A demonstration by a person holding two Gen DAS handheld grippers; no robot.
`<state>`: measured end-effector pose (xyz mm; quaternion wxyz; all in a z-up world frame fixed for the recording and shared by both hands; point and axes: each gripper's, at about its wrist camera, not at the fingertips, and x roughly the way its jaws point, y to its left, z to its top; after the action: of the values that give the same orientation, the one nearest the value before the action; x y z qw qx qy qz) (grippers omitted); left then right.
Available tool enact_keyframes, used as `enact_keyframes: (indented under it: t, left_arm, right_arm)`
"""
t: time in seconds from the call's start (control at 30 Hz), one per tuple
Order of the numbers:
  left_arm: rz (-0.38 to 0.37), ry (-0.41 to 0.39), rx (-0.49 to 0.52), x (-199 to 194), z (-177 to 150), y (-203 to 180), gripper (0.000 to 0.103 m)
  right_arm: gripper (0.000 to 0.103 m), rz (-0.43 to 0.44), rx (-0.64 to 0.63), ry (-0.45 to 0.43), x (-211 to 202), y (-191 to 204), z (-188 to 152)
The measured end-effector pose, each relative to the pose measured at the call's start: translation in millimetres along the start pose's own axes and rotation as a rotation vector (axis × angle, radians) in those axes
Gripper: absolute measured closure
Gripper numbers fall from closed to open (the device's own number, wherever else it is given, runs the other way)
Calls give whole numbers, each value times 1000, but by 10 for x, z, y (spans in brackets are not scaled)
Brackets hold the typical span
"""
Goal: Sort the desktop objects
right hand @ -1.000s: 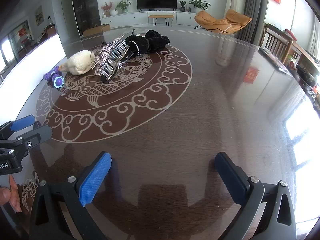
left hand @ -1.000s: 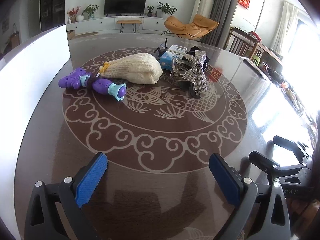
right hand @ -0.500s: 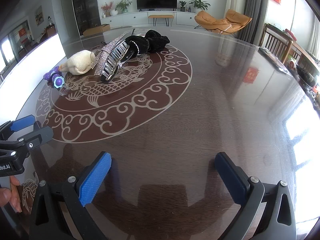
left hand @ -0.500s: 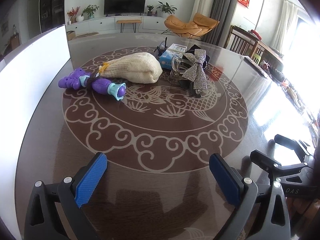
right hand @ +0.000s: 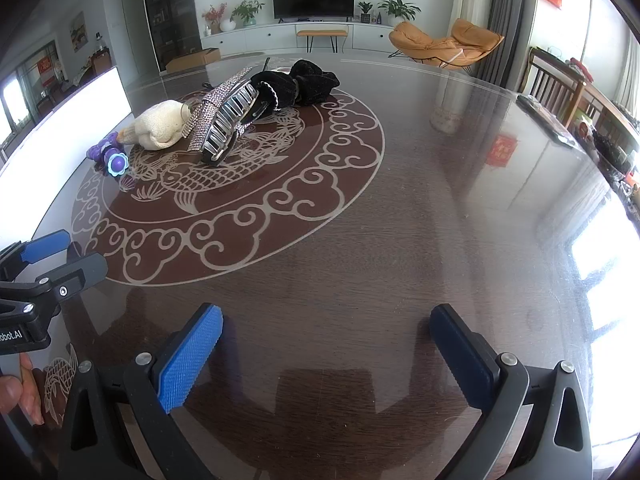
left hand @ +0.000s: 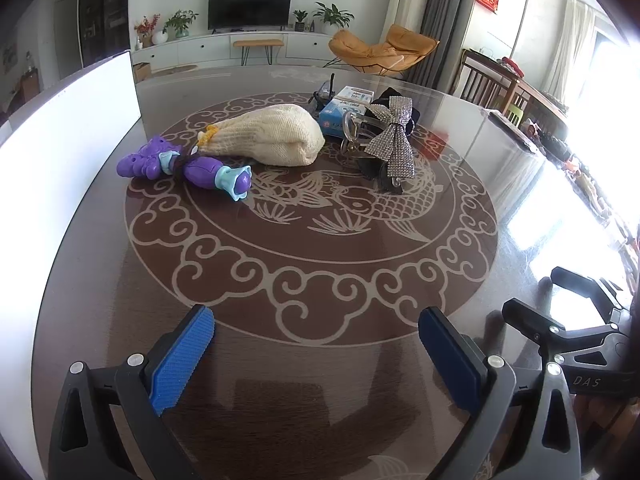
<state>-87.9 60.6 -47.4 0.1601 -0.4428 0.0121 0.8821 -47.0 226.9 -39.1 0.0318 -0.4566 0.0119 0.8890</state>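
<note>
Left tongs (left hand: 316,344), right tongs (right hand: 326,340) unmoved — both agape, empty.

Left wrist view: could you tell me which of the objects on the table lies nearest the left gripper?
The purple toy lies nearest the left gripper; the cream knitted pouch and rhinestone bow clip sit farther back.

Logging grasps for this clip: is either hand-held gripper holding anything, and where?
Nothing is held. The left hand-held gripper and right hand-held gripper are both open above the table.

Near tabletop (left hand: 320,360) bare; far clutter: purple toy (left hand: 188,166), knit pouch (left hand: 268,140), rhinestone bow clip (left hand: 390,140); white board (left hand: 60,152) walls left.
</note>
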Motion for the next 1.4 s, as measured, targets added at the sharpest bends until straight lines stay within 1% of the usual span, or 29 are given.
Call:
enact_keyframes:
  t: [0.5, 1.4]
  left_arm:
    - [26, 11, 22, 33, -12, -51, 0]
    - [32, 12, 26, 42, -12, -48, 0]
  right_arm:
    - [0, 0, 0, 0, 0, 0, 0]
    - [0, 0, 0, 0, 3, -1, -1]
